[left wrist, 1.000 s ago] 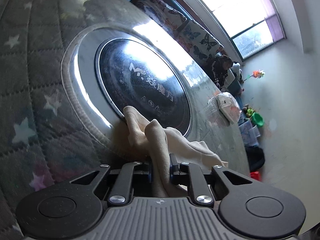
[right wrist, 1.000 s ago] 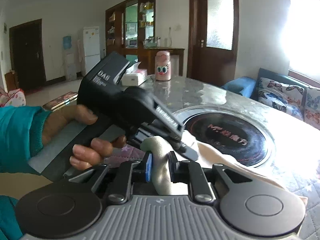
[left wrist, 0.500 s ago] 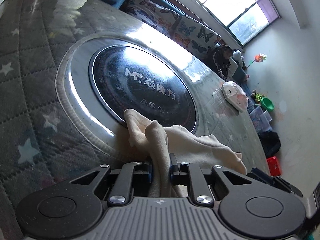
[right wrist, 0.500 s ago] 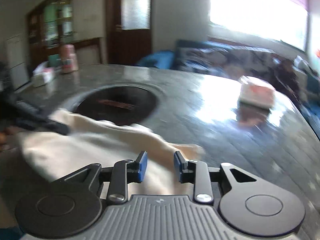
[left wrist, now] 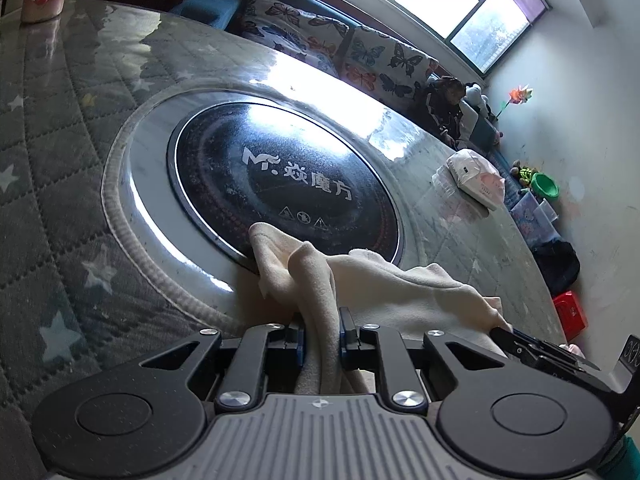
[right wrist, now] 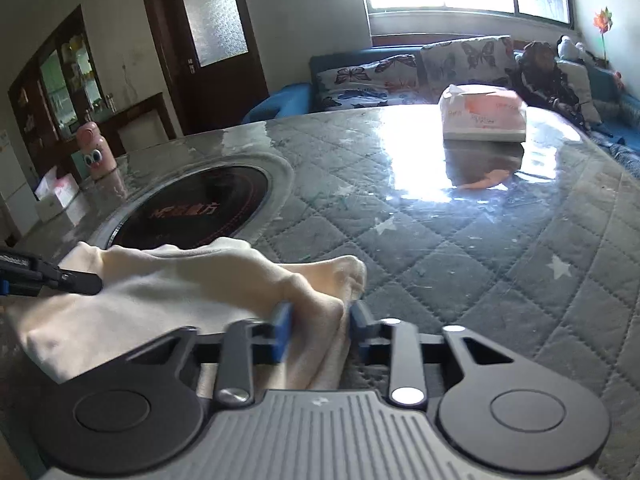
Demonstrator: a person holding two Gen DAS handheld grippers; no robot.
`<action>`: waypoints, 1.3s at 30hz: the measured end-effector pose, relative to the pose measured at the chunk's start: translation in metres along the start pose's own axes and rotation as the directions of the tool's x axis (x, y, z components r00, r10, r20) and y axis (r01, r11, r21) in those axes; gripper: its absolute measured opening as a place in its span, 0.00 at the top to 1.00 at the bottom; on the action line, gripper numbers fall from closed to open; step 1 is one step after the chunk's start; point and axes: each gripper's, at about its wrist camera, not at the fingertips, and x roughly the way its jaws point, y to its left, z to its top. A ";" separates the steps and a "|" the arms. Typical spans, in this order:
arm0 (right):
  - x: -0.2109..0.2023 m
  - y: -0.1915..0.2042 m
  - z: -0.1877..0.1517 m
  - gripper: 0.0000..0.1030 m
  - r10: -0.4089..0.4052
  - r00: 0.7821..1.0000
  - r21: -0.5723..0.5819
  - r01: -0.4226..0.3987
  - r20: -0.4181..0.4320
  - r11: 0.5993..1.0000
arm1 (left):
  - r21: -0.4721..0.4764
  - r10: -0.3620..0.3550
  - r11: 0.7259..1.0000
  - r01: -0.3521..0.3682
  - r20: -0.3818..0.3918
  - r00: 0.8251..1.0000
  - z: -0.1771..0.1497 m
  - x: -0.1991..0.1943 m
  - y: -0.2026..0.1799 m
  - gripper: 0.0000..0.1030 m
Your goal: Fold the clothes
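At the near edge of the bench, the cream garment (left wrist: 384, 292) lies bunched between my two tools, one end lapping onto the rim of the round black hob (left wrist: 280, 184) set into the bench top, the rest trailing toward me. I hold it at two ends so the cloth spans between the tools and I can judge where a crease would fall. The left gripper (left wrist: 322, 344) has its fingers clenched on a raised ridge of fabric, which stands up out of the pinch and flops forward. The right gripper (right wrist: 320, 326) straddles the other end: the cloth presses against the left blue pad (right wrist: 282, 330), but a gap shows beside the right one, so I read these fingers as released around the fabric, not biting it. In the right wrist view the left tool's tip sits on the cloth at the far left. The garment is rumpled with no clean fold line that I can see; whether it is being spread out or gathered over, I cannot tell. Well apart, toward the far edge, sit a tissue pack (right wrist: 482, 114) and a pink flask (right wrist: 96, 152), both clear of my working space.
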 end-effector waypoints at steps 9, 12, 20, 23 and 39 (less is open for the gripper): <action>-0.018 0.018 0.003 0.91 -0.026 0.998 -0.039 0.028 0.061 0.999 | 0.114 0.017 0.993 -0.019 0.023 1.000 0.008 -0.001 -0.020 0.84; -0.033 0.021 0.007 0.91 -0.051 0.993 -0.061 0.057 0.106 0.996 | 0.148 0.007 0.989 -0.011 0.029 1.000 0.011 0.000 -0.030 0.84; -0.059 0.012 0.022 0.91 -0.126 0.978 -0.094 0.143 0.168 0.985 | 0.220 -0.031 0.975 0.023 0.031 0.999 0.023 0.021 -0.069 0.85; -0.065 0.004 0.029 0.91 -0.155 0.971 -0.094 0.174 0.182 0.980 | 0.245 -0.045 0.969 0.035 0.035 0.998 0.029 0.030 -0.085 0.85; -0.060 -0.054 0.069 0.92 -0.294 0.931 -0.092 0.319 0.216 0.943 | 0.353 -0.059 0.934 0.050 0.016 0.998 0.067 0.096 -0.161 0.85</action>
